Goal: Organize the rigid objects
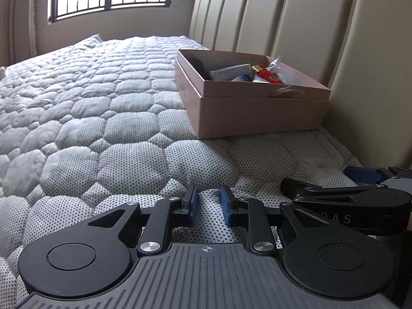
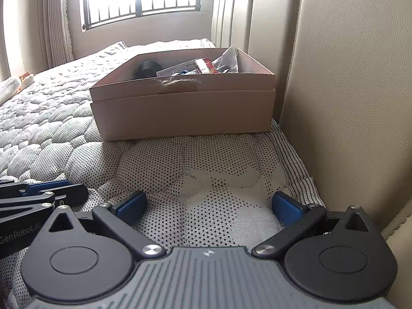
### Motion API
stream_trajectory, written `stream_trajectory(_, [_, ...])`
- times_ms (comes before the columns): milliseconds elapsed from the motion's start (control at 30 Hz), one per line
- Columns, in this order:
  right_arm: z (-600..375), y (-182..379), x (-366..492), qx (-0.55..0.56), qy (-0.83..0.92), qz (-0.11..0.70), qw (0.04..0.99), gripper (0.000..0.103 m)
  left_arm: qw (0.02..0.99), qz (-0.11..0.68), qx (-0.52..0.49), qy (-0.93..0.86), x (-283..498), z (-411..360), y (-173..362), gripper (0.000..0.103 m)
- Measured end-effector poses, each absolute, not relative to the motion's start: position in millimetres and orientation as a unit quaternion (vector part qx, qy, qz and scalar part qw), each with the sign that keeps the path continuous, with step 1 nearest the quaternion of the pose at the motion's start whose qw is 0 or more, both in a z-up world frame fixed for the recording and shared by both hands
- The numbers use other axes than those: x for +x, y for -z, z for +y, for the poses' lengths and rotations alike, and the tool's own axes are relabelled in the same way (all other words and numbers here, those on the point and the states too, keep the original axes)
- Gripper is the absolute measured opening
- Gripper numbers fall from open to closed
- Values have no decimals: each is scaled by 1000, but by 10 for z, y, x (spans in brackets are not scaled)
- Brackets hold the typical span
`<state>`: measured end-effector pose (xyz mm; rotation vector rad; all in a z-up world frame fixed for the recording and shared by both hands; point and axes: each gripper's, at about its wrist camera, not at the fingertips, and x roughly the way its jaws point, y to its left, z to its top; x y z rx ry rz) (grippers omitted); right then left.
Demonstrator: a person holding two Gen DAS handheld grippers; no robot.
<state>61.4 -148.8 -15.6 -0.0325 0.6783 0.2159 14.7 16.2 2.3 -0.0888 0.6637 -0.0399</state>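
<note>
The cardboard box [image 2: 182, 108] of items sits on the bed [image 2: 206, 167] mid-frame, dead ahead of the wide-open, empty right tool [image 2: 208, 206], which looks nearer; the left tool [image 1: 209, 207] is narrowly parted, empty

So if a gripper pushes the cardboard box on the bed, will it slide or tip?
The cardboard box looks low and wide, so it would probably slide, not tip. The soft quilted mattress may drag on it. Its thin walls might flex.

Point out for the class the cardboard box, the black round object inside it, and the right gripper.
cardboard box [image 2: 185, 118]: right wrist view, on its front wall.
black round object [image 2: 148, 69]: right wrist view, on its visible top.
right gripper [image 2: 208, 206]: right wrist view, midway between the fingertips.
</note>
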Motion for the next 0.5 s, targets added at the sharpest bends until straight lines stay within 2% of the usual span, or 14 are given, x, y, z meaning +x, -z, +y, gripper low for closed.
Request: stream_trajectory(500, [-1489, 155, 615, -16, -106, 332, 937, 103, 945, 325, -42, 20, 138, 158, -25, 25])
